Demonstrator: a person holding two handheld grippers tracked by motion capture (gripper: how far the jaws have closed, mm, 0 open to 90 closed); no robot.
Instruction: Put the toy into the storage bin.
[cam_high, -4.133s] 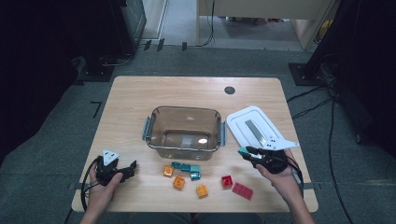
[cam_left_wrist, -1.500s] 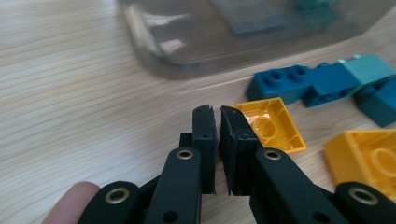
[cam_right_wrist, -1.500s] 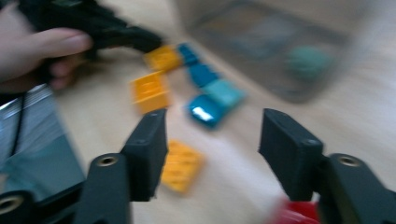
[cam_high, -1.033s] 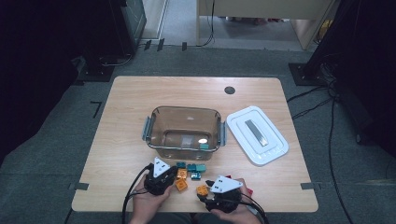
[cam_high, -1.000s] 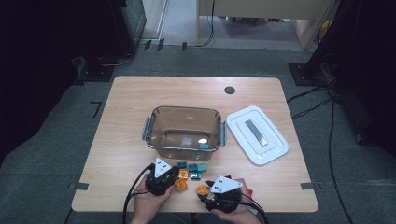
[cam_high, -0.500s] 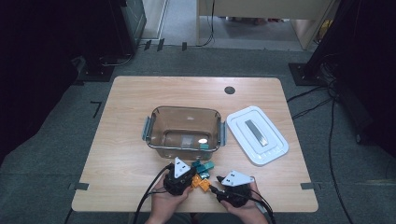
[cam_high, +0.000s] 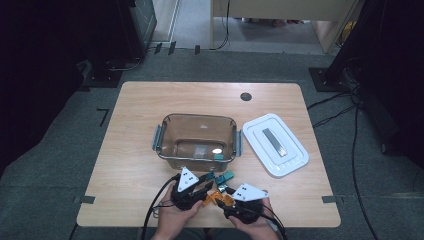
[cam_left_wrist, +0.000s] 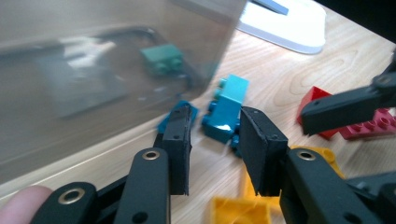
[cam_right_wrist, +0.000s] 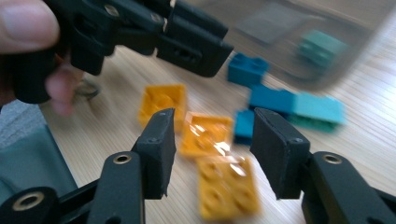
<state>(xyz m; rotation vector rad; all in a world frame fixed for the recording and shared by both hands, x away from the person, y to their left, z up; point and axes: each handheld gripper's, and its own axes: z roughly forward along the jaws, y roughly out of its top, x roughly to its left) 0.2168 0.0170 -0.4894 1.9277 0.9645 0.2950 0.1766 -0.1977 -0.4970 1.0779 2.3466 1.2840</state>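
Early days, looks like: one green brick (cam_left_wrist: 163, 59) seen inside clear bin (cam_high: 197, 122), rest of bricks loose on worktop (cam_high: 135, 115) below it. Left tongs (cam_left_wrist: 214, 140) open around teal brick (cam_left_wrist: 226, 112), nothing gripped. Right tongs (cam_right_wrist: 212, 140) open over orange bricks (cam_right_wrist: 205, 135). Red bricks (cam_left_wrist: 348, 123) at right edge made out in left gripper view; white lid (cam_high: 275, 145) lying right of bin seen whole in high view.

Orange toy bricks (cam_right_wrist: 205, 133) lie flat on the table, studs up, touching each other; teal bricks (cam_left_wrist: 225, 109) lie just beside the clear container.
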